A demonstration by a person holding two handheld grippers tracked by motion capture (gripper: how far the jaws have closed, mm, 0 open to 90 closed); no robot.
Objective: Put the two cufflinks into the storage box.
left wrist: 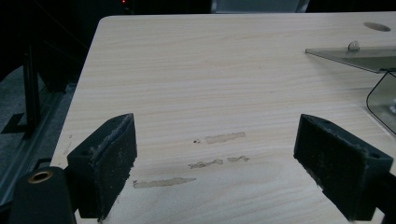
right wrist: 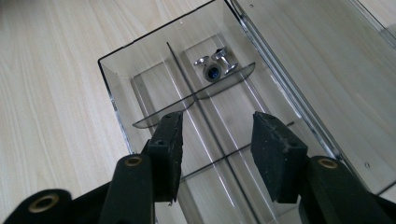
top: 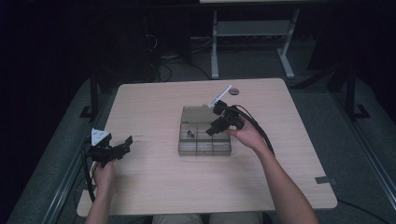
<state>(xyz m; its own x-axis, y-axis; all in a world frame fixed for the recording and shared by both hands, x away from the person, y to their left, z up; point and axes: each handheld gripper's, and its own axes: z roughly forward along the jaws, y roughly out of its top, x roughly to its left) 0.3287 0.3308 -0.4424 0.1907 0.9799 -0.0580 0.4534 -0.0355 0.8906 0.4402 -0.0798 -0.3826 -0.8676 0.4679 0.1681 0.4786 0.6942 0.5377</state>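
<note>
Your right gripper (right wrist: pixel 215 140) hangs over the clear compartment box (right wrist: pixel 140 51), its two black jaws parted with nothing between them, only the box's floor and dividers showing in the gap. In the right gripper view the jaws stand above the middle compartments, and a pair of silver cufflinks (right wrist: pixel 215 65), one with a dark blue face, lies in the compartment just beyond a curved divider, apart from your jaws. From the high view your right gripper (top: pixel 215 122) sits over the right half of the box (top: pixel 204 148), whose hinged lid (top: pixel 196 114) lies open flat behind it; the cufflinks (top: pixel 190 135) show as a small dark speck in a left-hand cell. The box stands near the middle of the wooden table (top: pixel 154 182). Your left gripper (top: pixel 125 145) rests near the table's left edge, well apart from the box. In the left gripper view its jaws are spread wide over bare wood marked with a few pale smears (left wrist: pixel 205 163), gripping nothing
</note>
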